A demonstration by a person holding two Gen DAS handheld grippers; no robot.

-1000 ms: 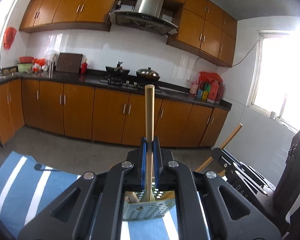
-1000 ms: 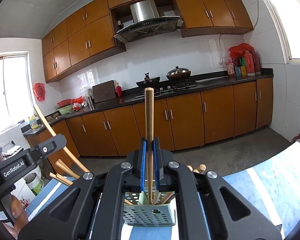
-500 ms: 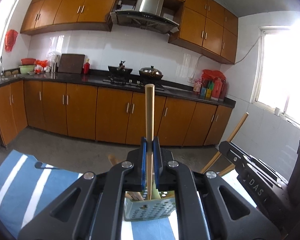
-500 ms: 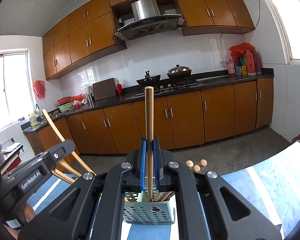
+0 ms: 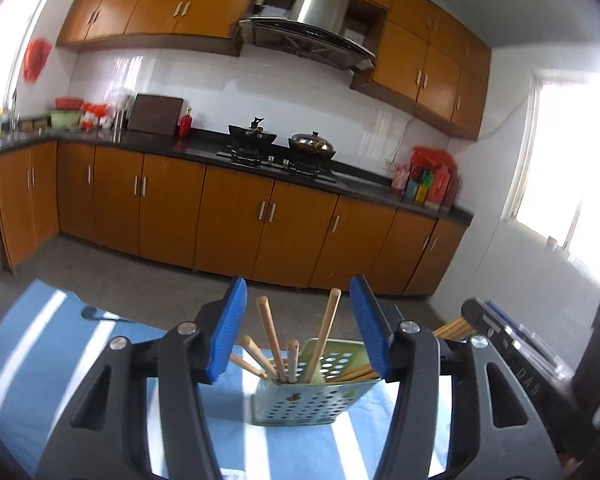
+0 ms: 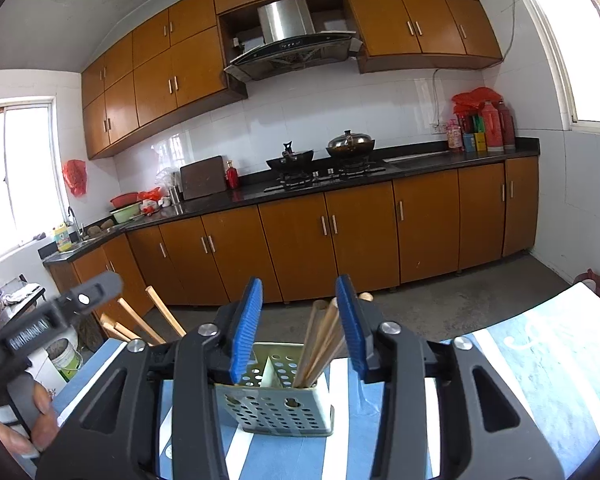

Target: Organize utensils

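On the blue-and-white striped cloth (image 5: 112, 364), near edge: left gripper (image 5: 298, 328), jaws opening, pads clear of the sticks; right gripper (image 6: 299, 322), jaws opening, nothing pressed. Just beyond both: perforated green utensil holder (image 6: 276, 404), upright, divided into compartments. Contents: wooden chopsticks (image 6: 320, 338) leaning in its right-hand compartment by the right wrist view; further chopsticks (image 5: 274, 338) fanned in the holder by the left. Far background: kitchen counter (image 6: 420, 162) with wok (image 6: 290, 160).
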